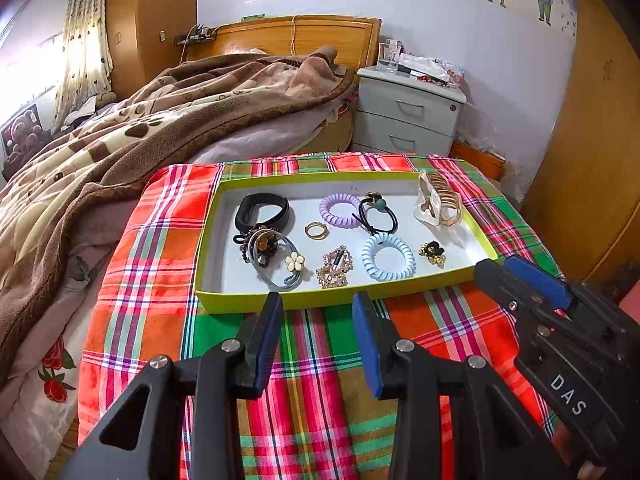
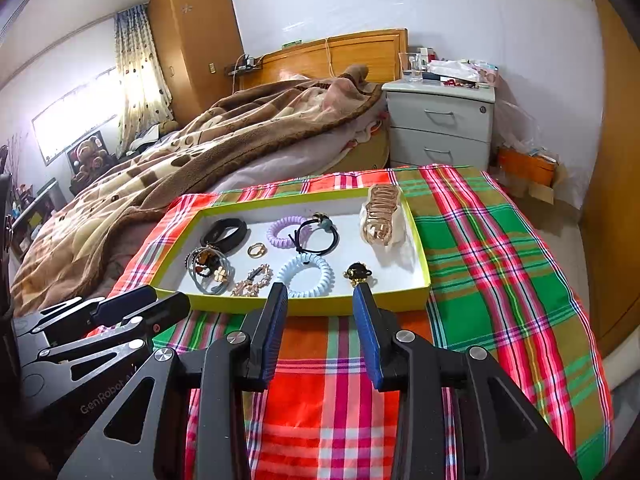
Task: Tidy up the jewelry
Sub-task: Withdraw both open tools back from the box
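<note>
A yellow-green tray (image 1: 224, 300) with a white floor lies on a plaid cloth (image 1: 320, 400). In it are a black band (image 1: 262, 210), a purple coil tie (image 1: 340, 210), a black hair tie (image 1: 378, 210), a gold ring (image 1: 316, 230), a pale blue coil tie (image 1: 388, 258), a rhinestone clip (image 1: 335, 267), a gold-black brooch (image 1: 432, 252) and a gold claw clip (image 1: 440, 204). My left gripper (image 1: 318, 300) hovers open just short of the tray's near rim, with nothing between its fingers. My right gripper (image 2: 320, 290) is open beside it, near the tray's right front corner.
The plaid cloth covers the foot of a bed with a brown blanket (image 1: 140, 128) on the left. A grey nightstand (image 1: 404, 116) with clutter on top stands behind the tray. A wooden wardrobe (image 1: 592, 160) runs along the right.
</note>
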